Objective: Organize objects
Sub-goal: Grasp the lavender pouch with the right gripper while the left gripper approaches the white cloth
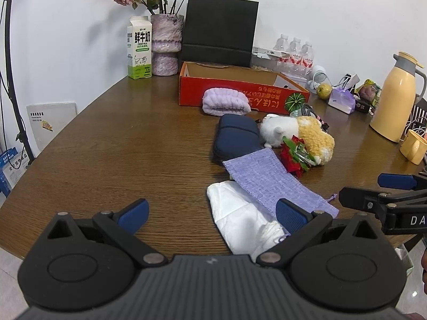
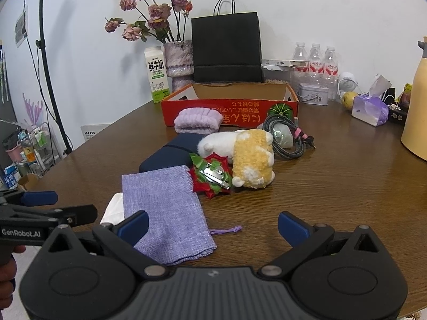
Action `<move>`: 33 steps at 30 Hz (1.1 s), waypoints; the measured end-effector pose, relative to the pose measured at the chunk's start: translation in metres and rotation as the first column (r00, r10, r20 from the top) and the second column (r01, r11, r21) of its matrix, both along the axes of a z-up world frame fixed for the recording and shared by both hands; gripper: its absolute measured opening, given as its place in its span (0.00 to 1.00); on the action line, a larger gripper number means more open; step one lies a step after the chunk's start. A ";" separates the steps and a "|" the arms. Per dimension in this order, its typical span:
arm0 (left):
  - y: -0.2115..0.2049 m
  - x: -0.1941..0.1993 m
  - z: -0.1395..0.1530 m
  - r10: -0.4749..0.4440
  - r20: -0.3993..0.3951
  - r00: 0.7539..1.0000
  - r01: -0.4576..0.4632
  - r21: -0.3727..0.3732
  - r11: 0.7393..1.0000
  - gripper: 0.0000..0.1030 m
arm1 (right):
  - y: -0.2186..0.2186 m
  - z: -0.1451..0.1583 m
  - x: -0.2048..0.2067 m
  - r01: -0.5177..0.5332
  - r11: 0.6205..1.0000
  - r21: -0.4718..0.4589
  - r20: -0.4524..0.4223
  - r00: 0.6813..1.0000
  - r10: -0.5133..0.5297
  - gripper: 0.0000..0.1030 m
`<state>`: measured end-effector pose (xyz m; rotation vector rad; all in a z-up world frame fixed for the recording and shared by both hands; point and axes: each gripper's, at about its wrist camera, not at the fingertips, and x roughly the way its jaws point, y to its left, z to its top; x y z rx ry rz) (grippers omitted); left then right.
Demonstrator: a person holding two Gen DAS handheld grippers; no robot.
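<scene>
I hold both grippers low over the near edge of a brown wood-grain table [image 1: 106,146]. My left gripper [image 1: 212,217] has its blue-padded fingers spread wide with nothing between them; its right finger hangs over a crumpled white cloth pouch [image 1: 237,218]. My right gripper [image 2: 212,226] is likewise spread and empty, with its left finger above the near end of a flat lilac woven drawstring pouch [image 2: 165,208].

The lilac pouch lies partly on top of the white one, its purple cord [image 2: 226,230] trailing onto the bare wood. Just behind it rests a dark navy zippered case [image 2: 170,154]. Beside that, a red and green fabric bow with a metal clip [image 2: 210,176] touches a white and yellow fluffy plush toy [image 2: 245,157] lying on its side. A coiled grey braided cable [image 2: 287,138] sits right behind the toy, and a rolled lilac fleece towel [image 1: 224,102] leans against the front of an open red cardboard box [image 1: 240,92].

Along the white wall stand a green and white milk carton [image 1: 139,48], a mottled purple vase of dried pink roses [image 1: 166,44] and a black paper carrier bag [image 1: 220,30]. On the right stands a yellow thermos jug [image 1: 397,98].
</scene>
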<state>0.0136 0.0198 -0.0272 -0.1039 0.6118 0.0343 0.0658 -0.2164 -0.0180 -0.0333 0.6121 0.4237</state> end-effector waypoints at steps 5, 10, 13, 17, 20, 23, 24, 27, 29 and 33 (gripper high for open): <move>0.007 0.006 -0.003 0.004 -0.013 1.000 -0.004 -0.006 1.000 1.00 | 0.008 -0.003 0.005 -0.008 1.000 -0.009 -0.017 1.000 0.008 1.00; 0.015 0.012 -0.006 0.005 -0.026 1.000 -0.005 -0.013 1.000 1.00 | 0.017 -0.007 0.010 -0.020 1.000 -0.018 -0.030 0.999 0.019 1.00; 0.020 0.015 -0.008 0.008 -0.032 0.999 -0.009 -0.017 1.000 1.00 | 0.023 -0.009 0.014 -0.032 0.999 -0.022 -0.039 0.999 0.031 1.00; 0.028 0.017 -0.010 0.014 -0.034 0.999 -0.015 -0.026 1.000 1.00 | 0.031 -0.012 0.018 -0.050 0.998 -0.031 -0.052 0.997 0.049 1.00; 0.035 0.019 -0.011 0.014 -0.036 0.999 -0.015 -0.036 0.999 1.00 | 0.037 -0.014 0.022 -0.064 0.997 -0.038 -0.063 0.996 0.062 1.00; 0.040 0.020 -0.011 0.021 -0.032 0.999 -0.022 -0.037 0.999 1.00 | 0.045 -0.018 0.026 -0.078 0.996 -0.045 -0.075 0.994 0.074 1.00; 0.042 0.020 -0.012 0.023 -0.031 0.999 -0.024 -0.037 0.999 1.00 | 0.047 -0.019 0.027 -0.083 0.995 -0.047 -0.078 0.994 0.079 1.00; 0.049 0.022 -0.014 0.031 -0.033 0.999 -0.032 -0.042 0.999 1.00 | 0.054 -0.021 0.031 -0.095 0.994 -0.053 -0.087 0.992 0.090 1.00; 0.053 0.024 -0.015 0.037 -0.035 0.999 -0.038 -0.044 0.998 1.00 | 0.057 -0.023 0.034 -0.100 0.993 -0.054 -0.093 0.991 0.095 1.00; 0.060 0.027 -0.017 0.043 -0.039 0.998 -0.045 -0.048 0.998 1.00 | 0.062 -0.029 0.042 -0.115 0.993 -0.033 -0.117 0.987 0.110 1.00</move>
